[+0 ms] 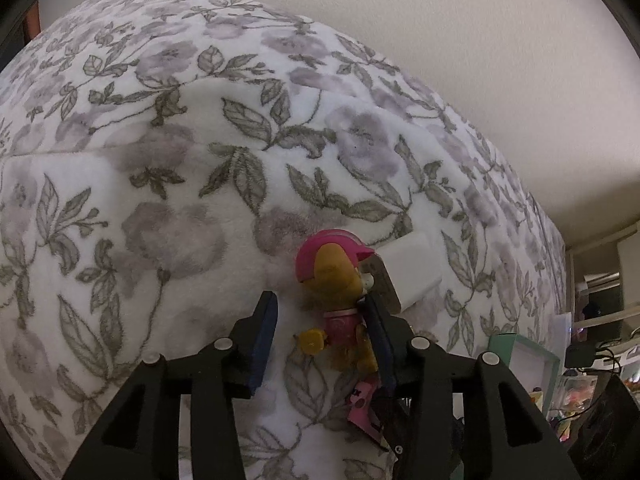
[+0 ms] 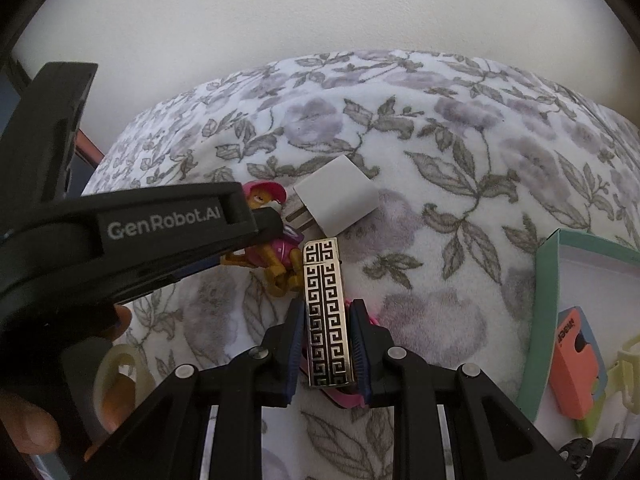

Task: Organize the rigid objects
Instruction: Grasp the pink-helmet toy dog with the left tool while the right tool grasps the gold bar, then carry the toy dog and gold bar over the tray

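Note:
A toy dog figure (image 1: pixel 332 280) in a pink cap and pink vest lies on the floral blanket (image 1: pixel 160 200). My left gripper (image 1: pixel 320 304) stands open around it: the right finger (image 1: pixel 378 332) touches the toy, the left finger is apart from it. A white plug charger (image 1: pixel 412 272) lies just beyond the toy. In the right wrist view my right gripper (image 2: pixel 328 308) is shut on a silver lighter (image 2: pixel 326 312) with a black key pattern. The toy dog (image 2: pixel 282 258), the charger (image 2: pixel 340 200) and the left gripper (image 2: pixel 272 220) show beyond it.
A teal-rimmed box (image 2: pixel 546 280) at the right holds an orange item (image 2: pixel 572 360) and a pale yellow-green piece. A pink flat thing (image 2: pixel 358 398) lies under the lighter. A hand (image 2: pixel 32 428) holds the left gripper; a translucent ring (image 2: pixel 120 364) sits beside it. Cluttered shelves stand at the far right.

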`<state>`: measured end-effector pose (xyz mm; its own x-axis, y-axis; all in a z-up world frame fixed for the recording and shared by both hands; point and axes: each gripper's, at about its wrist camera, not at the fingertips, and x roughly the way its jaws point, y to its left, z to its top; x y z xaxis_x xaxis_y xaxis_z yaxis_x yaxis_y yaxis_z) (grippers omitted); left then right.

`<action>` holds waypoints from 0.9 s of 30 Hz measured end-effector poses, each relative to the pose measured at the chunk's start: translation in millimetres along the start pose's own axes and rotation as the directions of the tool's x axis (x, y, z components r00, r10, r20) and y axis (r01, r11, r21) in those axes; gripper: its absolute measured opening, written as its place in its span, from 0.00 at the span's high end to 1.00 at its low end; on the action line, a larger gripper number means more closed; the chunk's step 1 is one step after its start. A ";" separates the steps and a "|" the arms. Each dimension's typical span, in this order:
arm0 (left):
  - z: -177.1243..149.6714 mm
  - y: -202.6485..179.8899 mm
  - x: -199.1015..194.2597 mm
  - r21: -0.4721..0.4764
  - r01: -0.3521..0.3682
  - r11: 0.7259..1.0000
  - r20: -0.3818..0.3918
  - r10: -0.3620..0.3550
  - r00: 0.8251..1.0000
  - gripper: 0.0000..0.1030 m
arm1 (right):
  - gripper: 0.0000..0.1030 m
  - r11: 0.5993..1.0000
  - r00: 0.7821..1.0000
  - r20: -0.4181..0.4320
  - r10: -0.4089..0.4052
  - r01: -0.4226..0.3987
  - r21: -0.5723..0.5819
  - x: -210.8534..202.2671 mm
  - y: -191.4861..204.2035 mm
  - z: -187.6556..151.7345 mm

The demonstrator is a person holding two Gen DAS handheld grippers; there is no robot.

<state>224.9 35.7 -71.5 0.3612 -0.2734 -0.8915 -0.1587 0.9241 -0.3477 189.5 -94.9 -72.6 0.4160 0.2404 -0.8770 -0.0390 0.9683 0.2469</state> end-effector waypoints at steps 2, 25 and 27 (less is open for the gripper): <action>-0.5 0.5 2.4 -0.009 0.015 1.000 -0.006 -0.015 1.000 0.54 | 0.77 1.000 1.000 0.001 0.001 -0.001 0.002 0.0 -0.3 -0.1; 6.9 -4.7 -24.7 -0.025 0.076 0.997 0.015 -0.076 0.997 0.89 | 0.79 1.000 1.000 0.030 -0.004 0.003 0.018 -18.5 -2.1 8.1; 7.5 -5.4 -26.9 -0.024 0.077 0.997 0.019 -0.076 0.997 0.89 | 0.79 1.000 0.999 0.038 -0.001 0.000 0.021 -22.0 -3.0 9.3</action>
<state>222.9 40.0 -43.5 0.3897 -0.3381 -0.8566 -0.1521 0.8937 -0.4220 188.8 -103.7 -50.1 0.4501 0.2369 -0.8610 -0.0202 0.9666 0.2554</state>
